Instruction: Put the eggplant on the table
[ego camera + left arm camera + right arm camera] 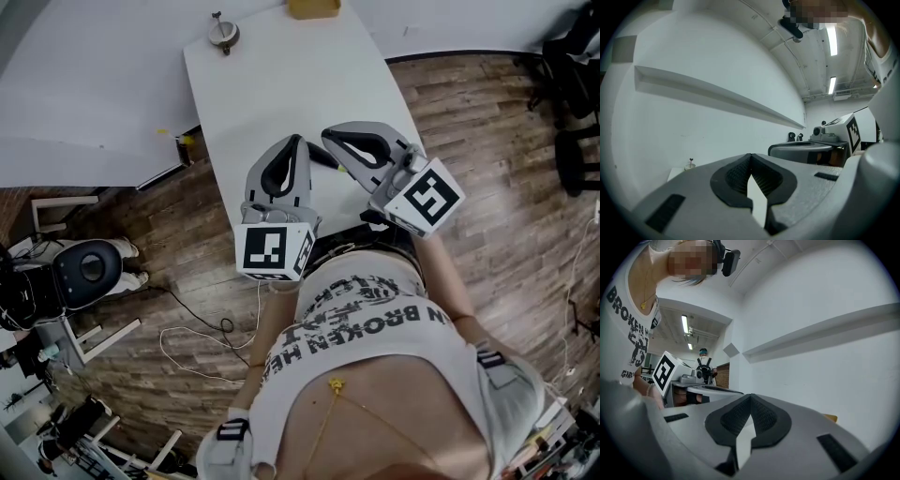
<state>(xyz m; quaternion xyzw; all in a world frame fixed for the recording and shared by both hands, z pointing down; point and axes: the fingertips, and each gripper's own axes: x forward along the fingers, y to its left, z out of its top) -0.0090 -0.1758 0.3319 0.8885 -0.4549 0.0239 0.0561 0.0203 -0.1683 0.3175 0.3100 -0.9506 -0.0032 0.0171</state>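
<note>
A printed white shirt (375, 328) is seen nearest, and both grippers are held over the near end of the white table (281, 84). The left gripper (296, 141) and right gripper (330, 134) are clenched on nothing. The eggplant cannot be made out in any view.

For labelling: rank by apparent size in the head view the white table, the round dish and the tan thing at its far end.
1. The white table, by far.
2-3. The tan thing and the round dish look alike; the picture's top edge cuts the tan thing, so they stay unranked.
</note>
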